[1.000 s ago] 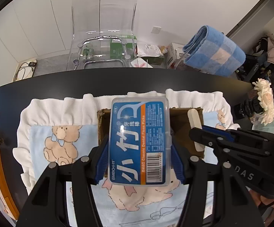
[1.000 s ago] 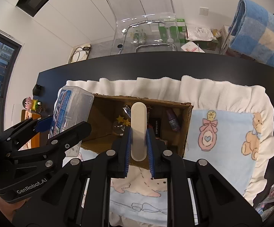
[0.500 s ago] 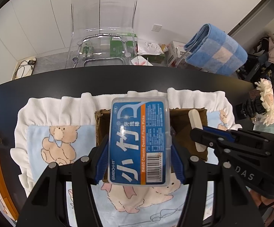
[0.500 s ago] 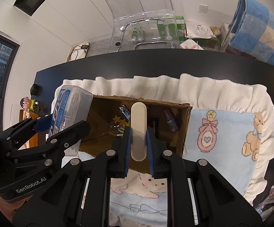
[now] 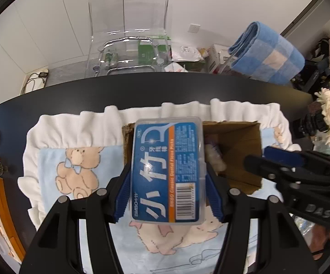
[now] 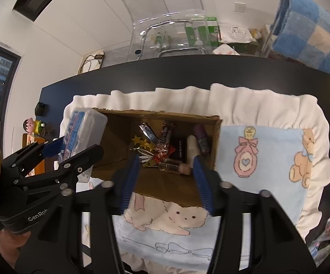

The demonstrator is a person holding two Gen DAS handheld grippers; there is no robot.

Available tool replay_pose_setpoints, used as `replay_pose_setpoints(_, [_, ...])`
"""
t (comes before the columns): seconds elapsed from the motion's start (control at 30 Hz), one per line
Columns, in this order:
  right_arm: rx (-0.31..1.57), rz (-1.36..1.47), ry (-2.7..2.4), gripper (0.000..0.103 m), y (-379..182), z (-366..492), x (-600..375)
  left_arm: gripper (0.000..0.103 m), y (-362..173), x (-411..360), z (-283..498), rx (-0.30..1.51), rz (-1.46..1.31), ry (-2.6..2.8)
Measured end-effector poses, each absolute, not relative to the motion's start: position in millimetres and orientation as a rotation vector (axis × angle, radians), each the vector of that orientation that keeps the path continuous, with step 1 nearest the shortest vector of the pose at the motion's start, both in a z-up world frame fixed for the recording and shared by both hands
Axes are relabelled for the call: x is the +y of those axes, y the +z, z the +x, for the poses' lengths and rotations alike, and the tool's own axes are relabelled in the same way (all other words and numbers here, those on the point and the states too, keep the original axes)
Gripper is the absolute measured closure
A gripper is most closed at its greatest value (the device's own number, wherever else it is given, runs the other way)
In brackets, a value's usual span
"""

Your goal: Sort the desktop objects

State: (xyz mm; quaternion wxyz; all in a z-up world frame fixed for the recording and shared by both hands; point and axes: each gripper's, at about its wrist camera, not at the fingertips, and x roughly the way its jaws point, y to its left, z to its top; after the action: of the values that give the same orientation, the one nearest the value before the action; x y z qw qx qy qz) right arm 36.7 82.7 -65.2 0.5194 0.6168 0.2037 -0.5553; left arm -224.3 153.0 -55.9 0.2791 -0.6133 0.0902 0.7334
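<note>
Dark and glossy, the table (image 6: 244, 73) carries a frilled baby blanket (image 6: 265, 159) printed with bears, and on that blanket stands an open cardboard box (image 6: 160, 114).

Nearest, the left gripper (image 5: 167, 182) has its jaws pinching a floss-pick case (image 5: 167, 171) by its long sides, held above the box's left edge rather than over its middle. If let go there, the case would likely strike the rim and tip out onto the blanket; the smooth plastic could also slide from the pads.

Beside it, the right gripper (image 6: 165, 178) hangs over the box's near wall with jaws spread and nothing between them.

Inside the box lie a nail clipper (image 6: 149, 132), gold stars (image 6: 140, 142), a pale stick (image 6: 192, 148), a small purple bottle (image 6: 201, 137) and wrappers, crowded toward the right, so the case may land crooked on them.
</note>
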Motion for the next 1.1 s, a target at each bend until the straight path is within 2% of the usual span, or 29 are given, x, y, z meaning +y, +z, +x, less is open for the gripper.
replay_pose_setpoints(0.03, [0.489,1.478,-1.336,0.047,-64,36,84,0.025,-56,152,-224,0.243,-1.643,1.971])
replay_pose_setpoints(0.07, [0.49,1.476,-1.349,0.042,-62,34,87,0.018,-55,151,-223,0.254,-1.638,1.983])
replay_pose_setpoints(0.1, [0.492,1.473,-1.358,0.03,-61,33,88,0.014,-54,150,-223,0.275,-1.632,2.0])
replay_pose_setpoints(0.17, [0.503,1.46,-1.383,0.015,-57,31,91,0.01,-52,148,-222,0.303,-1.619,2.018])
replay_pose_setpoints(0.3, [0.549,1.429,-1.421,0.0,-49,32,94,0.001,-49,147,-222,0.319,-1.622,2.04])
replay_pose_setpoints(0.67, [0.634,1.366,-1.478,0.0,-37,36,96,0.001,-36,143,-224,0.341,-1.598,2.091])
replay_pose_setpoints(1.1, [0.621,1.311,-1.513,0.0,2,47,119,0.001,3,122,-201,0.33,-1.556,2.135])
